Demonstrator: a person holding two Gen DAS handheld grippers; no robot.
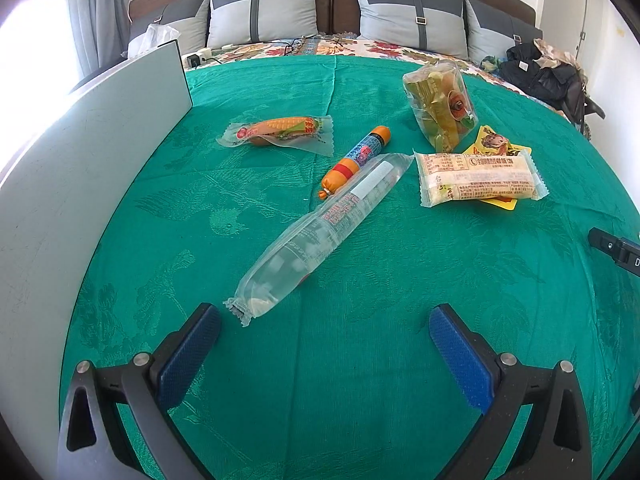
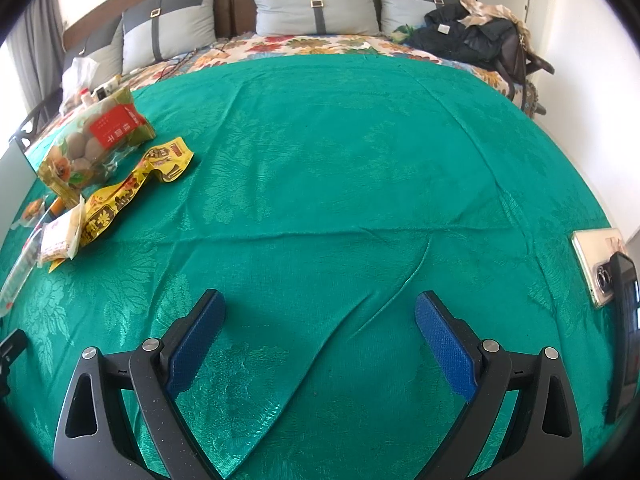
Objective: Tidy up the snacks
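Both tools stand wide apart at the tips and hold nothing: the left tool [image 1: 325, 320] hovers low over the green cloth [image 1: 360, 360] spread on the bed, and the right tool [image 2: 320, 308] does the same over a bare, creased stretch of that cloth.

From the left wrist view, going left to right: a pale grey board [image 1: 80, 152] stands upright along the left edge. Next lies the corn-printed packet [image 1: 276, 133], apart from the rest. Nearer the middle, the orange sausage stick [image 1: 354, 162] lies slantwise, touching the long clear packet [image 1: 320, 232], whose crimped end lies just ahead of the left tool's left finger. Further right stands the clear bag of green-wrapped sweets [image 1: 440, 108], tilted, and in front of it the pale biscuit packet [image 1: 478, 178] rests on top of a yellow packet [image 1: 494, 144].

In the right wrist view the snacks are heaped at the far left, well apart from the right tool. At the right edge a phone [image 2: 596, 264] lies on the cloth. Grey pillows [image 2: 316, 0] line the headboard.
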